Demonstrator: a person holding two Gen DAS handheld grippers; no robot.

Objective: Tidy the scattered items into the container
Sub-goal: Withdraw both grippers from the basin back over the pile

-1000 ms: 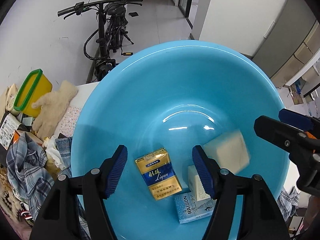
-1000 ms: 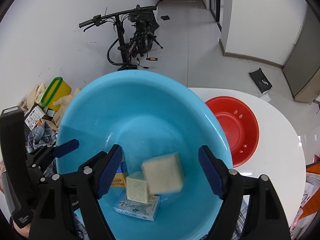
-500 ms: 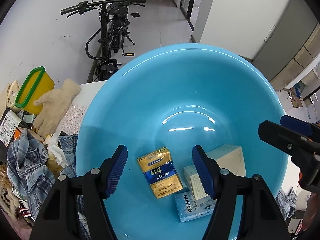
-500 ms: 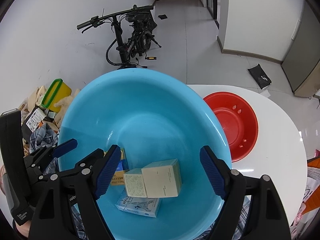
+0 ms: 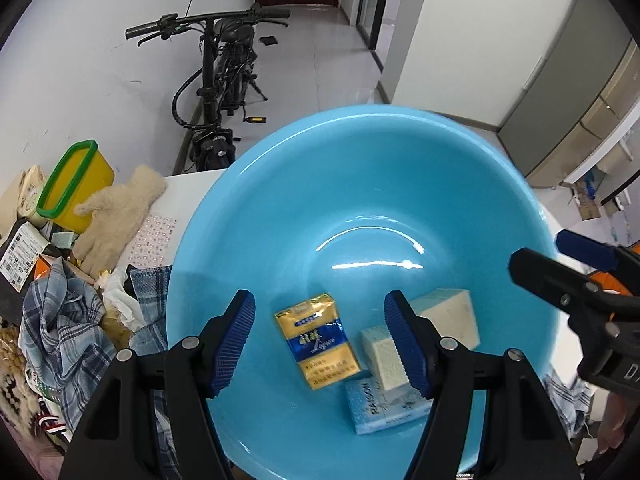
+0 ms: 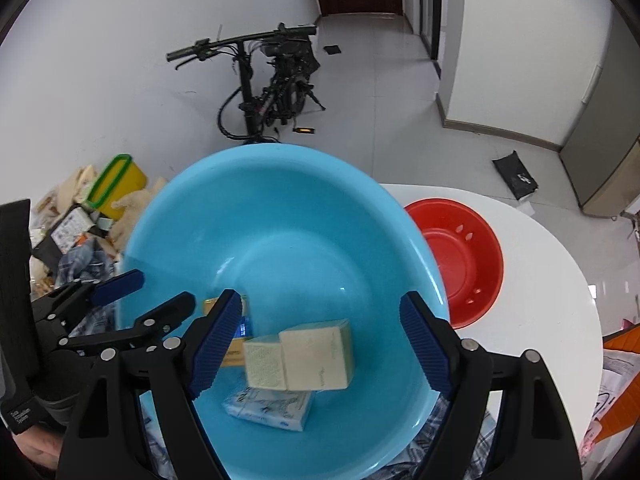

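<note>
Left wrist view first: the left gripper (image 5: 320, 336) hangs over the big blue basin (image 5: 280, 208), jaws spread wide and holding nothing. Down in the basin, lower centre of the frame, lies a gold and blue packet (image 5: 316, 340). Just right of it a small cream box (image 5: 384, 356) rests on a pale blue carton (image 5: 380, 406), with a larger cream box (image 5: 452, 316) touching behind. At the right edge the right gripper (image 5: 560, 264) pokes in over the rim. On the left sits a heap of clutter: a yellow bin (image 5: 76, 184), a woolly glove (image 5: 116, 216), a plaid cloth (image 5: 60, 332). A bicycle (image 5: 220, 92) leans at the wall, upper left.

Over to the right wrist view: the right gripper (image 6: 320, 340) is also wide apart and empty above the basin (image 6: 280, 208). Between its fingers, lower centre, the two cream boxes (image 6: 316, 354) sit side by side, touching, atop the blue carton (image 6: 272, 406). The left gripper (image 6: 156, 292) shows at lower left, over the rim. A red bowl (image 6: 460, 260) sits just right of the basin on the white tabletop (image 6: 552, 280).
</note>
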